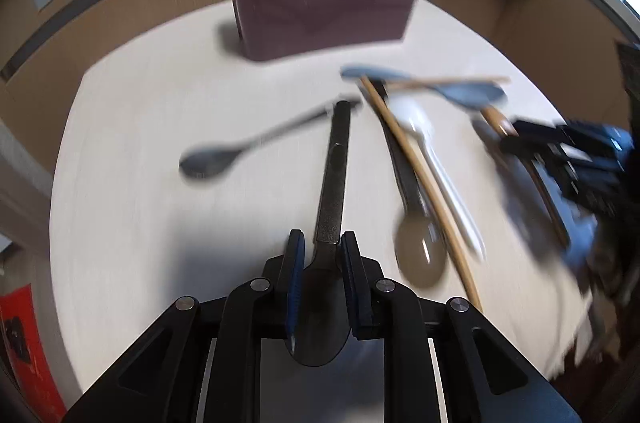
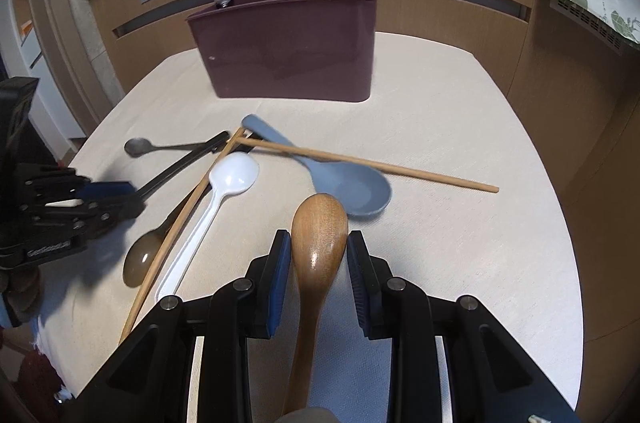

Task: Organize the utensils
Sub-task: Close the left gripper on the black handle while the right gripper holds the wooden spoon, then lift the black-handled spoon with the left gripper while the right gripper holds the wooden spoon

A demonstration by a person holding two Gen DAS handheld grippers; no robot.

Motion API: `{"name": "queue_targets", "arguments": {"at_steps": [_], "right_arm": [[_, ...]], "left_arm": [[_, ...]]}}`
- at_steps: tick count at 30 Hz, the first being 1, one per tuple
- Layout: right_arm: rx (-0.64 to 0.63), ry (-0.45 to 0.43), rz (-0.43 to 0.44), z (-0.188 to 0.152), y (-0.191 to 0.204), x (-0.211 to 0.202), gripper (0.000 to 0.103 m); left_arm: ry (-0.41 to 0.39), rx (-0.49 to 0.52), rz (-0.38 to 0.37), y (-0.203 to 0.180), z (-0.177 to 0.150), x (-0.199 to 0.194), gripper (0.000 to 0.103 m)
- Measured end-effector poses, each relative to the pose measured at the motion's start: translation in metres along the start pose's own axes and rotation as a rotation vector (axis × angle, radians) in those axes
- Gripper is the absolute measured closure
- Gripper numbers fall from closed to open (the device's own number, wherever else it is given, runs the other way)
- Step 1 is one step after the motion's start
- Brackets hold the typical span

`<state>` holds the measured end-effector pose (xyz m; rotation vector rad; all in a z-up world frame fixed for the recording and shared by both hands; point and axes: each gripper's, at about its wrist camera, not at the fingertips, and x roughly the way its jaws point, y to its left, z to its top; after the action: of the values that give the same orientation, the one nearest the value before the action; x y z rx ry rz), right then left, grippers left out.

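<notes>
Worktop [image 2: 460,127], cloth-covered, round. Maroon holder [image 2: 288,51] upright at the far edge, opening on top. Loose pile mid-cloth: blue rice paddle [image 2: 348,187], white plastic spoon [image 2: 224,191], chopsticks [image 2: 360,163] crossing them.

Right tool [image 2: 319,279]: jaws part-spread either side of a wooden spoon [image 2: 318,243], bowl forward; pad contact unclear, cannot tell if it grips. Varnished, stiff, light, likely slippery; better held at the neck.

Left tool [image 1: 322,279]: jaws pinching a dark metal spoon [image 1: 332,183] near its bowl, handle pointing toward the holder. Rigid, thin, heavier.
</notes>
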<state>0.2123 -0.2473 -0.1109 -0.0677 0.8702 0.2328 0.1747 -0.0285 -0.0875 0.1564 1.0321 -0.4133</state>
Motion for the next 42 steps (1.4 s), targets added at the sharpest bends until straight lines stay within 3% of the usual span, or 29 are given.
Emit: {"name": "queue_targets", "arguments": {"at_steps": [3,7,12,18,24,30,32,35,42], "right_arm": [[-0.015,0.01,0.011,-0.004,0.003,0.0,0.077],[-0.02,0.015,0.016,-0.007,0.006,0.001,0.077],[-0.001,0.029,0.006,-0.008,0.003,0.003,0.076],[0.004,0.042,-0.016,-0.007,0.003,0.006,0.073],[-0.013,0.041,-0.023,-0.006,0.01,0.01,0.067],[-0.011,0.04,-0.027,-0.008,0.01,0.009,0.067],[-0.004,0.039,-0.035,-0.008,0.008,0.009,0.068],[0.019,0.035,-0.06,-0.009,0.004,0.006,0.068],[0.042,0.046,-0.038,-0.011,-0.001,0.004,0.066]], "left_arm": [[0.015,-0.01,-0.011,0.0,-0.014,-0.01,0.083],[0.011,-0.038,-0.021,0.001,-0.003,-0.004,0.082],[-0.015,0.026,-0.003,-0.009,0.025,0.014,0.082],[0.011,0.107,0.011,-0.016,0.034,0.02,0.082],[0.031,0.08,-0.038,-0.008,0.036,0.019,0.081],[0.035,0.08,-0.03,-0.009,0.039,0.021,0.082],[0.015,0.063,-0.023,-0.009,0.04,0.021,0.091],[-0.028,-0.016,-0.059,-0.003,0.039,0.015,0.091],[-0.237,-0.154,-0.091,0.005,0.04,-0.028,0.091]]}}
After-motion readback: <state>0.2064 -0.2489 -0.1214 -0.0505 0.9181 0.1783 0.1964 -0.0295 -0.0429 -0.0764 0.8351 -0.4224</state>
